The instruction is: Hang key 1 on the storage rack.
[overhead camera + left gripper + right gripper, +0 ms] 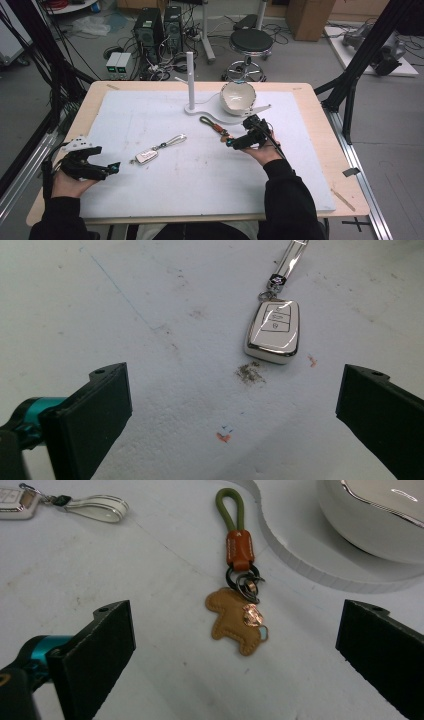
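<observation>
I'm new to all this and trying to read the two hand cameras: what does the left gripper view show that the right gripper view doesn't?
Left gripper view alone: the button face of the white car key fob and a dark smudge near it on the mat. Right gripper view alone: a tan leather keychain on a green loop, and a white bowl on a raised stand base. Shared: the fob with its white strap, the white mat, and open black jaws.

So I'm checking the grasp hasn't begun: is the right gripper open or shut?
Open. The right gripper has its jaws spread wide on either side of the leather keychain, which lies flat, untouched, on the white mat.
</observation>
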### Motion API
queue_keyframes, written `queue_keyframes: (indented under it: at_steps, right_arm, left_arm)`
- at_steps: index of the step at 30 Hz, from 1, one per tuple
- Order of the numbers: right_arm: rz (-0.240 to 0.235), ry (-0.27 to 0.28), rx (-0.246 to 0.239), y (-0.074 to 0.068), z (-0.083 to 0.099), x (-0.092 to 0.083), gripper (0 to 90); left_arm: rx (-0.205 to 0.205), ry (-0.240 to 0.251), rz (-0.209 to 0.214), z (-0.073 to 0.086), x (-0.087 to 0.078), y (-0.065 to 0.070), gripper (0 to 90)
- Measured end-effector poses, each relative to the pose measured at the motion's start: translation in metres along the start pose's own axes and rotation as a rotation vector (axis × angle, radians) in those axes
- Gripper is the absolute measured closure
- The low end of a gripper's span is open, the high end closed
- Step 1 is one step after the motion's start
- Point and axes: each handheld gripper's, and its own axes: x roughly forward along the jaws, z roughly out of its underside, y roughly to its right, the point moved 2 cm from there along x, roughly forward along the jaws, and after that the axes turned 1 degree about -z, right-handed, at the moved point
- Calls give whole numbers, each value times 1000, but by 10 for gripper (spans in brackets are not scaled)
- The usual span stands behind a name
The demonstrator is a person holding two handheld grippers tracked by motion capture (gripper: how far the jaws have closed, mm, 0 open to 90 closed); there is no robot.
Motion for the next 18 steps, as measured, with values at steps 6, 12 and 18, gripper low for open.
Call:
queue_keyframes:
  at_steps: [6,12,18]
  right_arm:
    - [-26,-12,-36,-5,-16,9,15]
    - [-22,-55,-52,-5,-33,27,15]
    - [-23,-87,-79,-9,-44,42,15]
  left_arm:
    - [2,-2,10,0,1,0,18]
    - [13,5,2,0,0,0,18]
    - [11,7,3,0,1,0,18]
